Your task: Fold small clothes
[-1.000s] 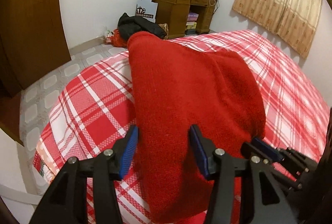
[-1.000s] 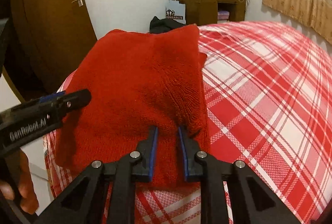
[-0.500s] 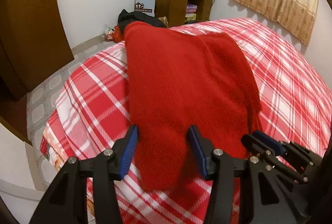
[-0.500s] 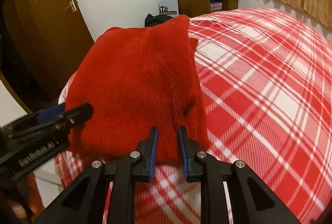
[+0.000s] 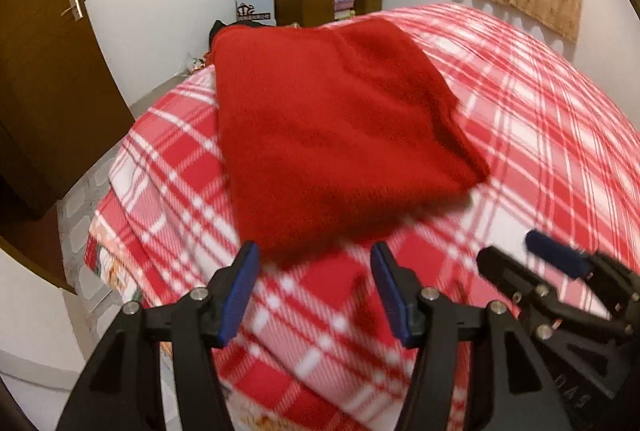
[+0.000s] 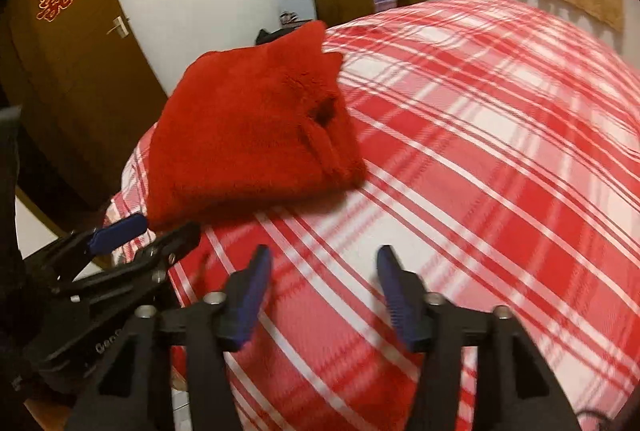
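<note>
The red knitted garment (image 5: pixel 332 135) lies folded into a squarish bundle on the plaid bedspread (image 5: pixel 540 119), just ahead of both pairs of tongs and touching neither. The left tongs (image 5: pixel 314 287) stand released, blue pads apart with only bedspread between them; the bundle's near edge sits just beyond their tips. The right tongs (image 6: pixel 322 285) have just been opening and now gape the same way, nothing between the pads, the bundle ahead and to their left. In the right wrist view the left tongs show at the lower left, close to the bundle's near corner.

The fold looks done for this piece, or nearly so, and the risks lie in what comes next. The bundle sits near the bed's corner, on the side toward the door (image 6: pixel 68 71) (the mattress falls away just past it), so a careless nudge from the left tongs could push it over the edge to the floor. The right-hand side of the bundle shows a loose flap with a dark pocket, probably a sleeve or neck opening; a pad catching in it on a further approach would drag the layers open. The knit is thick and springy, so the top layer may lift if not pressed flat.
</note>
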A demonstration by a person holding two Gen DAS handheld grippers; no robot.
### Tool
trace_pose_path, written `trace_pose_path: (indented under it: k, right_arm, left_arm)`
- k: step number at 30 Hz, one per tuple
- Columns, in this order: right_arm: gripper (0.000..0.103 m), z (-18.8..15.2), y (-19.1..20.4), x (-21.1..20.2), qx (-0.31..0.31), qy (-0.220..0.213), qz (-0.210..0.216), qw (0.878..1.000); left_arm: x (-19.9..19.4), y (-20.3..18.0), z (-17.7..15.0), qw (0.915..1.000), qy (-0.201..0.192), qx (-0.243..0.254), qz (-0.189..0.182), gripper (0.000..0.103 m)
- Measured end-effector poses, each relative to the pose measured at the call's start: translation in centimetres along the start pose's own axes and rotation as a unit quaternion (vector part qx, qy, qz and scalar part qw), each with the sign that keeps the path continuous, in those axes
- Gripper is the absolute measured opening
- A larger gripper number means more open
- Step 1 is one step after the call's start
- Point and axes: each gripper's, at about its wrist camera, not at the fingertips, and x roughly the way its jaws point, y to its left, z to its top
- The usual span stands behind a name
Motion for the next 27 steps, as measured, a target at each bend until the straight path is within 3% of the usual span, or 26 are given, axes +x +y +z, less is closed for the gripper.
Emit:
trace_pose_path:
  k: [7, 12, 14, 17, 22, 24, 27]
  right_arm:
    - [0.059, -2.7, -0.3, -3.3, 0.019, 0.009, 0.002, 1.0]
    - [0.06, -4.2, 0.1, -5.9, 0.017, 0.012, -0.009, 1.0]
    - [0.061, -4.4, 0.1, -7.8, 0.019, 0.001, -0.006, 1.0]
    - [0.061, -4.4, 0.5, -10.7, 0.015, -0.029, -0.023, 0.999]
    - [0.064, -4.2, 1.4, -16.3, 0.007, -0.104, -0.05, 0.993]
    - [0.075, -4.2, 2.1, -18.8, -0.003, -0.141, -0.067, 0.988]
    - [0.077, -4.3, 3.0, -22.2, -0.015, -0.197, -0.086, 0.977]
  left_arm:
    - [-2.0, -0.8, -3.7, 0.9991, 0.018, 0.038, -0.007, 0.067]
    - [-3.5, -0.9, -4.7, 0.9987, 0.039, 0.023, -0.022, 0.067]
    - [-4.6, -1.3, -5.0, 0.9989, 0.029, 0.031, -0.021, 0.067]
    - [-7.3, -1.6, -5.1, 0.9992, -0.015, 0.036, -0.009, 0.076]
    - [-11.6, -0.9, -4.6, 0.9958, -0.089, 0.018, 0.015, 0.099]
    - [-13.5, -1.0, -4.4, 0.9904, -0.135, 0.017, 0.027, 0.103]
    - [-16.2, -1.2, -4.0, 0.9781, -0.202, 0.02, 0.044, 0.103]
